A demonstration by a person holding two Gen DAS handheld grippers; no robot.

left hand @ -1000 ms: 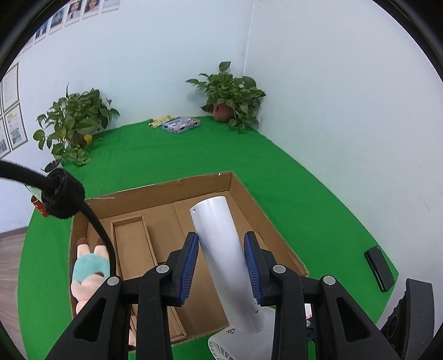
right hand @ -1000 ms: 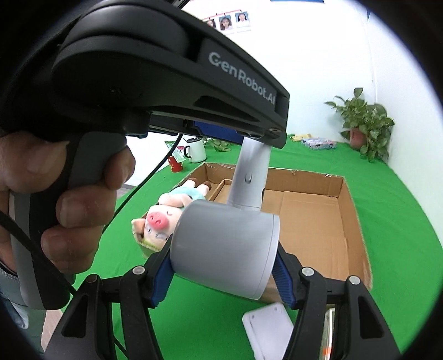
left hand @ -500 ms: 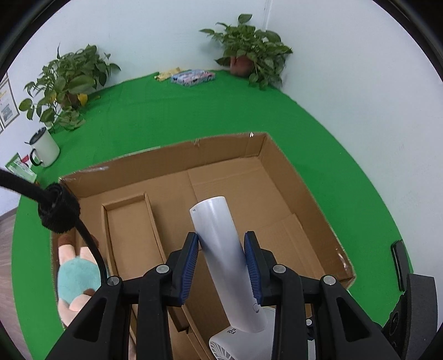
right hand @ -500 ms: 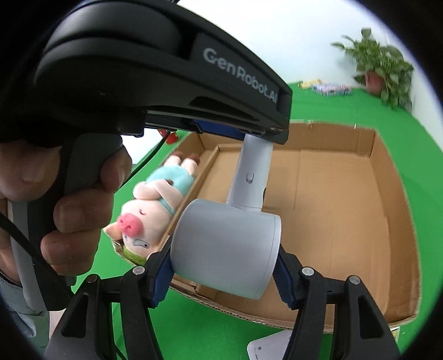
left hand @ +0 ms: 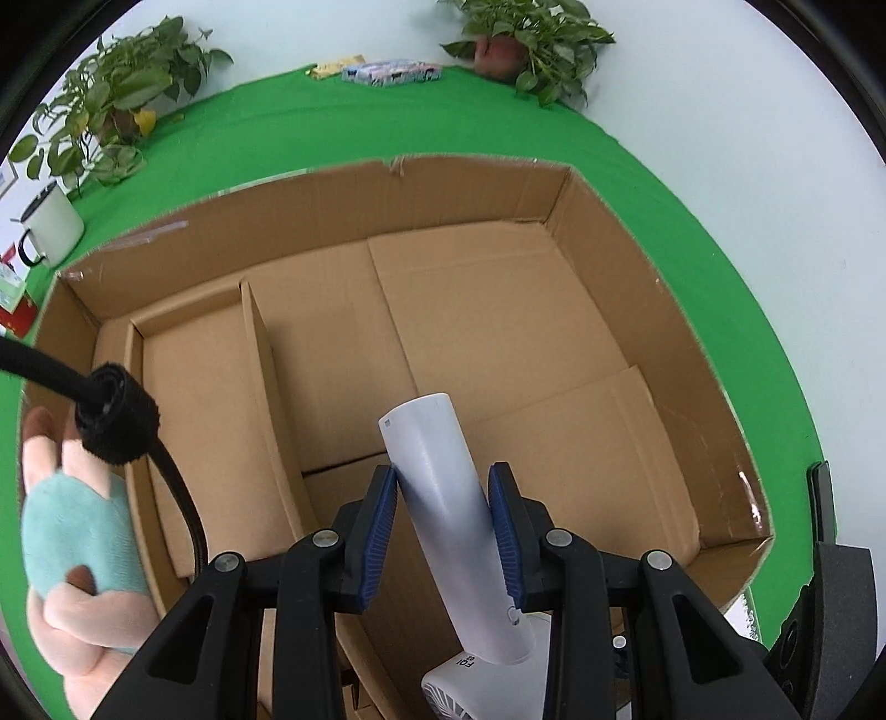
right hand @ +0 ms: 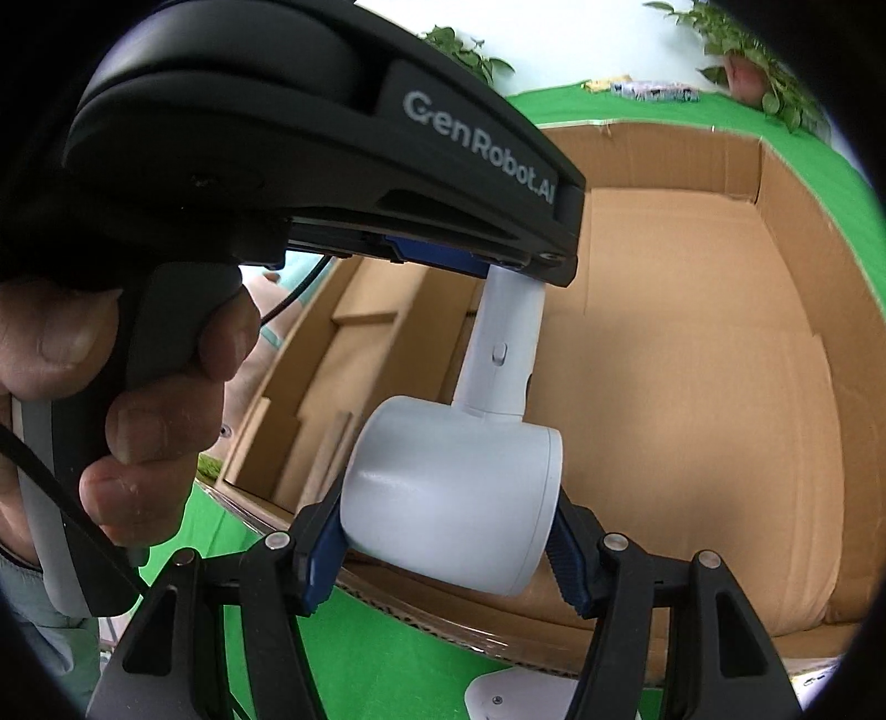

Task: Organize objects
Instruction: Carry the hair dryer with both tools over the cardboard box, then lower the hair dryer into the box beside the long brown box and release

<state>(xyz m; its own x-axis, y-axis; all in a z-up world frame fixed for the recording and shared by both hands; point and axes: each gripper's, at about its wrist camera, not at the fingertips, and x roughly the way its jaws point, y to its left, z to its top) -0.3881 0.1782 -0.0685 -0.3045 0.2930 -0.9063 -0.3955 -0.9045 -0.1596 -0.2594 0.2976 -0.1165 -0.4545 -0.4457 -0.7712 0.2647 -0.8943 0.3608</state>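
Both grippers carry one white hair dryer over an open cardboard box (left hand: 603, 238). My left gripper (left hand: 443, 520) is shut on the dryer's handle (left hand: 437, 482), blue pads pressing its sides. My right gripper (right hand: 448, 531) is shut on the dryer's round barrel (right hand: 448, 493); the handle (right hand: 498, 349) rises from it into the left gripper's body (right hand: 332, 144), held by a hand (right hand: 127, 399). The dryer hangs above the box's large right compartment (right hand: 692, 343). A plush pig (left hand: 77, 554) lies against the box's left wall.
A narrow divided compartment (left hand: 205, 410) fills the box's left side. On the green cloth stand a white mug (left hand: 50, 227), two potted plants (left hand: 105, 105) (left hand: 526, 39), a small printed box (left hand: 387, 72). A dark phone (left hand: 822, 509) lies right. A white object (right hand: 515, 692) lies below the box.
Both grippers have come down and tilted forward with the dryer, from in front of the box to over its inside. The box now fills both views; the grips are unchanged.
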